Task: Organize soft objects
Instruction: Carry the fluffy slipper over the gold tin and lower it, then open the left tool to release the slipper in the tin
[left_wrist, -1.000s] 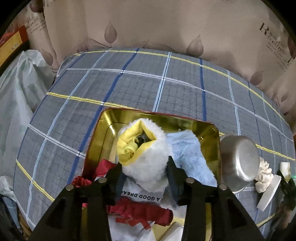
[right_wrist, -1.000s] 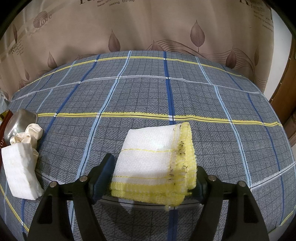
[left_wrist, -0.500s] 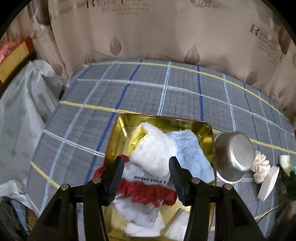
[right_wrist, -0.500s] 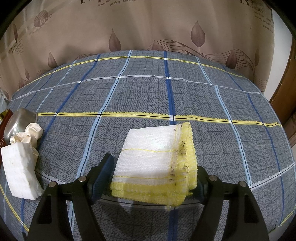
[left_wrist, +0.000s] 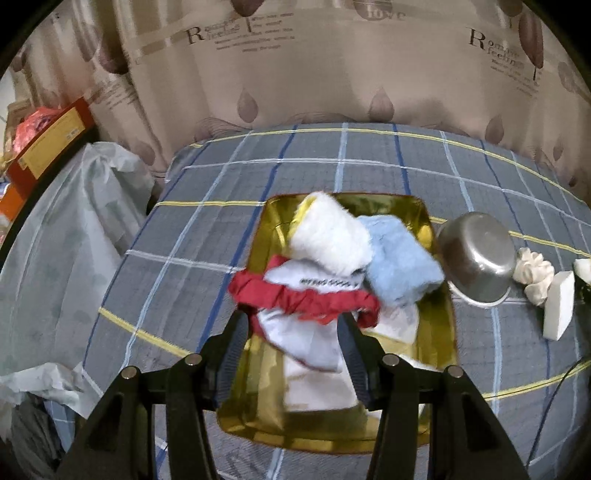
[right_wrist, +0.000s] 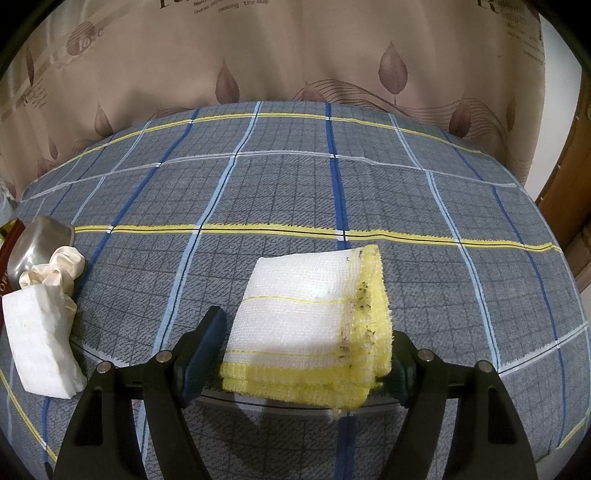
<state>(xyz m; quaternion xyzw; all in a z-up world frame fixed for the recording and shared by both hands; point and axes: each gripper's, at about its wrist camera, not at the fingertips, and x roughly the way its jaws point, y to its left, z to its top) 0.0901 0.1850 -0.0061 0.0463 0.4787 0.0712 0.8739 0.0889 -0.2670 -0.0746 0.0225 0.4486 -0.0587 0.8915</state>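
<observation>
A gold tray (left_wrist: 439, 332) on the plaid-covered bed holds a white fluffy cloth (left_wrist: 332, 240), a light blue towel (left_wrist: 402, 266), a red ruffled band (left_wrist: 306, 299) and a white printed cloth (left_wrist: 306, 339). My left gripper (left_wrist: 293, 328) hovers open over the tray's near half, with nothing between its fingers. In the right wrist view, a folded white cloth with yellow edges (right_wrist: 306, 317) sits between the fingers of my right gripper (right_wrist: 306, 350), which is shut on it just above the bed, casting a shadow below.
A steel bowl (left_wrist: 476, 254), a cream scrunchie (left_wrist: 533, 275) and a white foam block (left_wrist: 559, 306) lie right of the tray, the same three at the left in the right wrist view. A curtain hangs behind the bed. Plastic-covered clutter (left_wrist: 74, 229) stands left of it.
My left gripper opened, let go of the white fluffy cloth in the tray, and drew back and up. The right gripper and its folded cloth have not moved.
</observation>
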